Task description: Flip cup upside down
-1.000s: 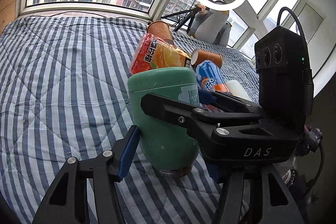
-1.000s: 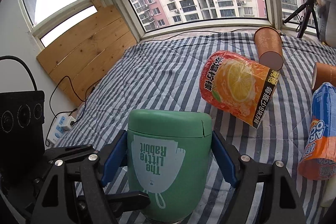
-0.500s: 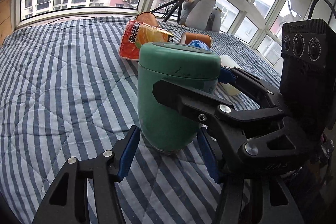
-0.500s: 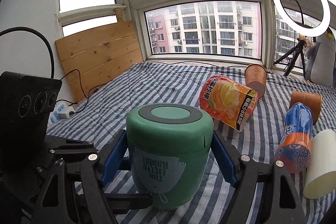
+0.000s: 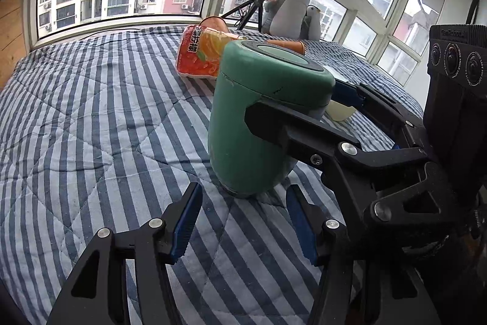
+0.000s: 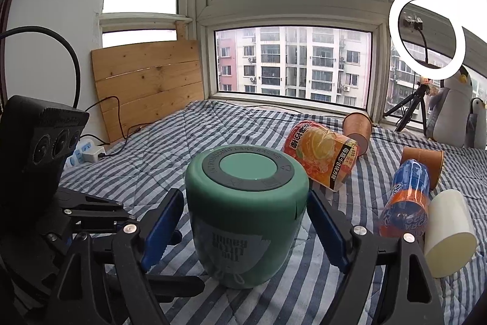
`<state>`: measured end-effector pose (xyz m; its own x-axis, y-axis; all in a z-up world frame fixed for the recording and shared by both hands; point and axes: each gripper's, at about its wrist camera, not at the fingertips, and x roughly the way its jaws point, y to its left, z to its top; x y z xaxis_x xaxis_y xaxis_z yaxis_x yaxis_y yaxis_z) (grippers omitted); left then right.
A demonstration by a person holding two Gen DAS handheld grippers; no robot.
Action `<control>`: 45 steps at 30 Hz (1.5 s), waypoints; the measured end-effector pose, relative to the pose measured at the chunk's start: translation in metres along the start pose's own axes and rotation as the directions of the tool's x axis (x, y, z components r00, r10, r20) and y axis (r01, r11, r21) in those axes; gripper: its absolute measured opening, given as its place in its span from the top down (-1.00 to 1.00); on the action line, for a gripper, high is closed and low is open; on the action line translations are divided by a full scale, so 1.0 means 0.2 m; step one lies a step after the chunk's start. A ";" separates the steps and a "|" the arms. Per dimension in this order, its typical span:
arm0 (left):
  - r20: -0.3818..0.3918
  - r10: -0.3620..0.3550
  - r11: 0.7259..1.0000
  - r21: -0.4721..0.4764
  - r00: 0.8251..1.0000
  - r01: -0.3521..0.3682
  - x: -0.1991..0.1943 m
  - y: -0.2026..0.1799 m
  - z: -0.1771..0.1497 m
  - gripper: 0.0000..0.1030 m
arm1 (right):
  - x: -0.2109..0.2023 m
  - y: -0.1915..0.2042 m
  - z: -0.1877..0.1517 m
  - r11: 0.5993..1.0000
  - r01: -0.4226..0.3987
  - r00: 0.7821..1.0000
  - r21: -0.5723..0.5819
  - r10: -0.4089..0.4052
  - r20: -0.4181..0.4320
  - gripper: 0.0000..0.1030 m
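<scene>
- Left wrist view: the green cup point(image 5: 258, 124) is seen standing mouth-down on the striped quilt point(image 5: 91, 118), its dark-ringed base turned upward and a small scratch showing near the upper rim.
- The left gripper point(image 5: 243, 221) is held spread wide and empty, its blue pads just short of the cup's lower edge.
- The right gripper point(image 5: 319, 111) is seen reaching in from the right, one black finger laid across the cup's side.
- Right wrist view: the cup point(image 6: 246, 218) is placed between the fingers of the right gripper point(image 6: 243, 221); slight gaps are visible beside both blue pads, so the jaws stand parted rather than clamped.
- White upside-down lettering is carried on the cup's wall, and raised text runs round the grey base ring.
- An orange drink carton point(image 6: 322, 151), a blue bottle point(image 6: 408, 197) and a white cup point(image 6: 447, 230) are seen lying toward the quilt's right side.
</scene>
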<state>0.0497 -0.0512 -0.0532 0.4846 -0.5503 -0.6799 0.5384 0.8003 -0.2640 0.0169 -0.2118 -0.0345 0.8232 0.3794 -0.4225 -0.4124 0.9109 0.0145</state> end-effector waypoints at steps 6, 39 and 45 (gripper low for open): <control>0.020 0.041 0.998 0.040 0.999 -0.041 -0.07 -0.04 -0.09 -0.19 | -0.07 0.01 0.00 1.000 -0.002 0.999 0.004 0.002 0.041 -0.70; 0.659 0.524 0.812 -0.195 0.539 -0.550 -0.54 -0.19 -0.15 -1.00 | -0.46 -0.18 -0.12 0.922 0.360 0.867 0.146 -0.388 0.313 -0.98; 0.635 0.518 0.824 -0.190 0.574 -0.533 -0.47 -0.16 -0.15 -1.00 | -0.46 -0.19 -0.14 0.914 0.366 0.861 0.174 -0.403 0.310 -0.98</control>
<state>-0.0351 -0.0180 -0.0010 0.9943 -0.0526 -0.0924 0.0542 0.9984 0.0151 -0.0546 -0.2866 -0.0219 0.9960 0.0099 -0.0891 -0.0085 0.9998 0.0161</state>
